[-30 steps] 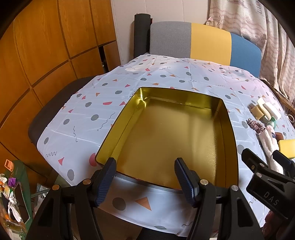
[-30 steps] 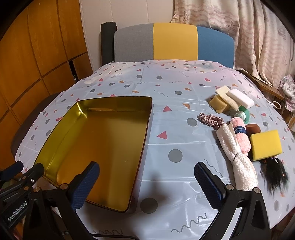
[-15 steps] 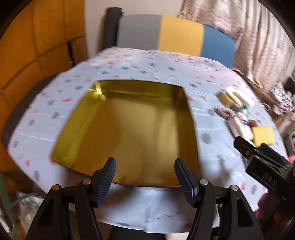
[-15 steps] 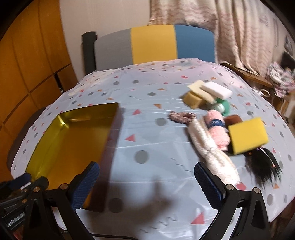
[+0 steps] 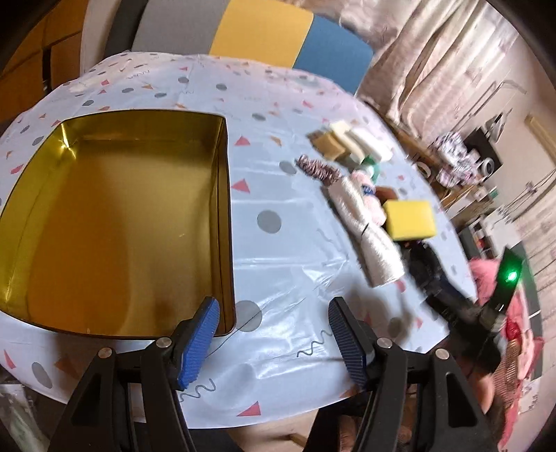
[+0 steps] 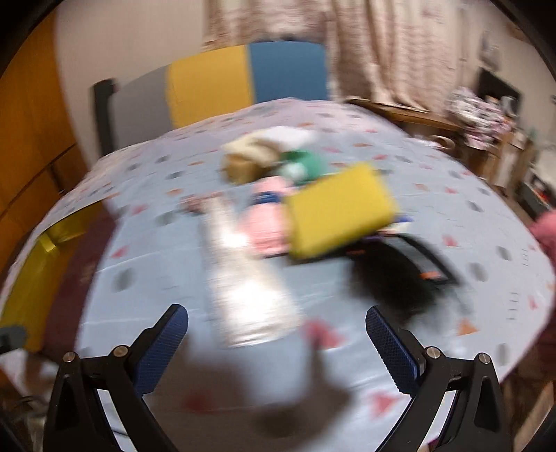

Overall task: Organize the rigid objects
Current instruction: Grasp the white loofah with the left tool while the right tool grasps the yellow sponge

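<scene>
Motion blur smears the yellow sponge (image 6: 338,210) and towel (image 6: 243,278); the tin's (image 6: 31,264) left side is cropped.

Location: a lived-in room of a home.

The work surface is a table (image 5: 285,264) under a pale plastic cloth printed with dots and triangles, with a padded chair (image 5: 243,31) in grey, yellow and blue panels at its far edge. Patterned curtains (image 5: 434,80) hang along the right side, and orange wooden wall panels (image 6: 31,114) close off the left. Household odds lie on the cloth: a yellow sponge (image 5: 410,219), rolled towels (image 5: 365,229) and soap bars (image 5: 347,142).
</scene>
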A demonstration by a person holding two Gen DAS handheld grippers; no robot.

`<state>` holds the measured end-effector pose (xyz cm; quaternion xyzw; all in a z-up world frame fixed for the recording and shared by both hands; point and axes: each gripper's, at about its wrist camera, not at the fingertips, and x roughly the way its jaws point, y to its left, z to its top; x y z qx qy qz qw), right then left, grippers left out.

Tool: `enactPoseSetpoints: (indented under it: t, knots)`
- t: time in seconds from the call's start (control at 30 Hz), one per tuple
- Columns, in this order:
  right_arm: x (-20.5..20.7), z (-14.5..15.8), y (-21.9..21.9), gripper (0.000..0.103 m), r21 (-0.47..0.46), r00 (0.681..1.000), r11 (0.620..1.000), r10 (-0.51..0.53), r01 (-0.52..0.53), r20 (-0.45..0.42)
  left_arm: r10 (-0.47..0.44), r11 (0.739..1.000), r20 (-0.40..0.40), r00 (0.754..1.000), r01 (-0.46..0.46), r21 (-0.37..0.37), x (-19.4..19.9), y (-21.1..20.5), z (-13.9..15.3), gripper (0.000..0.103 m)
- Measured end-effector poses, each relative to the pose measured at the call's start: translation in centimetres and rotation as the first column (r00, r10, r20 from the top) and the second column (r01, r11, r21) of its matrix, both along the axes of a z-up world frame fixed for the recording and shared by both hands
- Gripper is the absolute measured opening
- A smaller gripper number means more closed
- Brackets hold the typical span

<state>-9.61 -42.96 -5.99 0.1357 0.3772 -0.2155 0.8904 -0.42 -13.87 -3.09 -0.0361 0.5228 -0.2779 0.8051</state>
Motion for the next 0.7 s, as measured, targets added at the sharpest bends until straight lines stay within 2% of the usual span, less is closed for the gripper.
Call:
enactPoseSetpoints:
  t: [0.13, 0.27, 0.53, 0.67, 0.7]
  knots:
    - [-1.0, 0.6, -5.9, 0.103, -0.09, 0.993, 0.989, -0.115, 0.116, 0.018, -0.038, 0.999, -0.003, 0.999, 0.038, 0.012, 0.1, -2.0, -0.5, 0.066]
    - [0.3, -0.2, -8.9, 0.1, -0.099, 0.996, 0.991, -0.09, 0.088, -0.02, -0.074, 0.997, -0.008, 0.997, 0.074, 0.023, 0.1, -3.3, -0.7, 0.066]
    - [1.7, -2.5, -9.0, 0.099, -0.102, 0.996, 0.994, -0.052, 0.044, -0.076, -0.135, 0.99, -0.061, 0.989, 0.132, -0.052, 1.6, -7.4, -1.2, 0.067]
    - [0.2, -2.0, -9.0, 0.1, -0.04, 0.998, 0.997, -0.062, 0.063, 0.015, -0.174, 0.982, -0.067, 0.983, 0.168, -0.087, 2.7, -11.3, -1.7, 0.078]
    - [0.3, -1.9, -8.9, 0.1, -0.035, 0.998, 0.998, -0.057, 0.058, 0.025, -0.18, 0.981, -0.067, 0.981, 0.173, -0.089, 2.9, -12.4, -1.9, 0.078]
